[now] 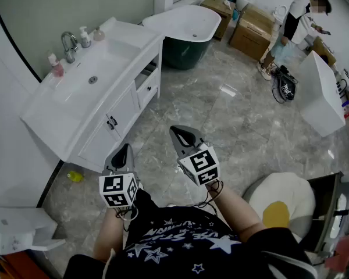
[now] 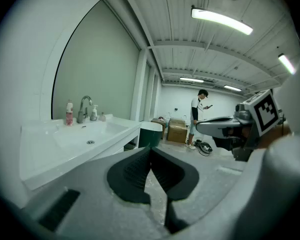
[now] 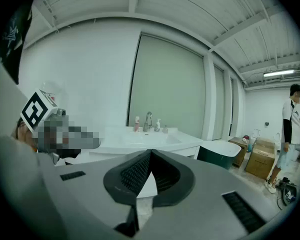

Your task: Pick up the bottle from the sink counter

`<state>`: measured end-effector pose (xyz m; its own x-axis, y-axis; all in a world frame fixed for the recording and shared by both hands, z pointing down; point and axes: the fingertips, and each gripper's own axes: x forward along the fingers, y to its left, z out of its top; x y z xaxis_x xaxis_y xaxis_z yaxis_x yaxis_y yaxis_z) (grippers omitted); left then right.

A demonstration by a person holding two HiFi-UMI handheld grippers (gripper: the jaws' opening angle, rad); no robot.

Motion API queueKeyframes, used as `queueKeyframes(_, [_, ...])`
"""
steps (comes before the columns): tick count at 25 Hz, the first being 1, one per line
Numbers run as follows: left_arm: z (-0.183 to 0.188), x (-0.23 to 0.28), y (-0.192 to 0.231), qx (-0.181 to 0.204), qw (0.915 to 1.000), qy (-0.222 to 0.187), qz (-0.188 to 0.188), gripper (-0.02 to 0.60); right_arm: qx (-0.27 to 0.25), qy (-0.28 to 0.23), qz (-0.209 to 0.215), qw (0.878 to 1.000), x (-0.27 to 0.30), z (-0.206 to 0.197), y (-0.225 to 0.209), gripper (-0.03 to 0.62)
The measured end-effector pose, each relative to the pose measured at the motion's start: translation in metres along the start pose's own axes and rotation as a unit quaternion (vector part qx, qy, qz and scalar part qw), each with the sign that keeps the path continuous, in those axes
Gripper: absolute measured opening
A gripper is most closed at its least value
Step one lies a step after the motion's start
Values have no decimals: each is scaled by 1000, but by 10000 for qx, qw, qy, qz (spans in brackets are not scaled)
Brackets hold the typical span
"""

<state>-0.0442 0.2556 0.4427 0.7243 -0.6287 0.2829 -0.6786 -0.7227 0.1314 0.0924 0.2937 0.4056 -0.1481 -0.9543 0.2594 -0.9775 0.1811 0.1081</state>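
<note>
Both sets of ribbed dark rubber fingers I read as pressed together, empty: left gripper, right gripper, over marbled grey floor. Small pink bottle stands on glossy white sink worktop beside chrome tap, well apart from both.

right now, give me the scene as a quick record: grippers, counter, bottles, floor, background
left gripper: shut, empty, short of the counter
right gripper: shut, empty, beside the left one
counter: white, with a sink, ahead to the left
bottles: pink bottle left of the faucet; pump bottle and small bottle right of it; none picked up yet
floor: yellow thing at the counter's foot
background: tub, boxes, a person standing
</note>
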Motion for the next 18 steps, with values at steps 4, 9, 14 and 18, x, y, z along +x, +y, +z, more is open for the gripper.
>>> queueKeyframes(4, [3,-2,8,15,10000,-7,82,20,123,-19,-26,9999,-1,0,-1,0])
queueKeyframes(9, [-5,-16,9,-24,9998,52,203,18,247,-13,74,9997,-8,-7,7,0])
queueKeyframes(14, [-19,-39,-1,-33,9993,124,353,18,376,-29,182,9991,-24,-16,19,0])
queueKeyframes(18, [-30,-59,-1,-189,9987,123,458,18,435,-72,279,9986,-33,-23,33,0])
